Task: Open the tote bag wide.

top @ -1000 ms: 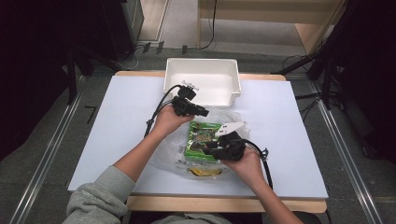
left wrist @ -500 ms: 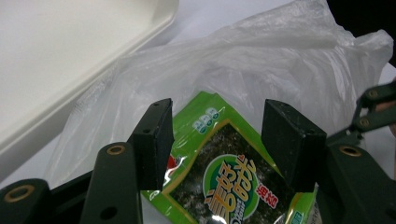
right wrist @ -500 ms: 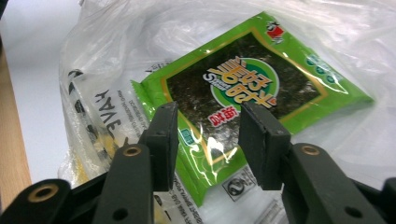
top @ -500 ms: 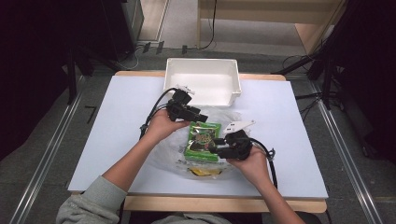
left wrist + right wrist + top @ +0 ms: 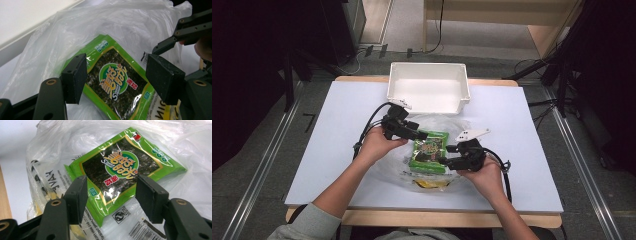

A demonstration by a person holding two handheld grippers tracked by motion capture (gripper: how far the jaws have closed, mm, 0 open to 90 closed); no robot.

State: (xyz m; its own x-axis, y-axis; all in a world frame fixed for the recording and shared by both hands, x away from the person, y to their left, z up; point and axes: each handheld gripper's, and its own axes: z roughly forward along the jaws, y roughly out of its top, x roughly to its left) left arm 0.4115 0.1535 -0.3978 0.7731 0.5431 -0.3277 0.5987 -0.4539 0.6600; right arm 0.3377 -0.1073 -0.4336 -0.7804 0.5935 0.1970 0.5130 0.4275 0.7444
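**High view: seaweed packet between two open grippers**

High view: a green seaweed packet (image 5: 429,151) is seen lying on a clear plastic bag (image 5: 432,172) on the white table (image 5: 337,130), in front of a white bin (image 5: 428,94). The left gripper (image 5: 421,134) is held at the packet's far left corner, jaws spread, nothing gripped. The right gripper (image 5: 446,162) is held at its near right edge, jaws likewise apart. A yellow packet (image 5: 430,184) is seen under the bag's near end.
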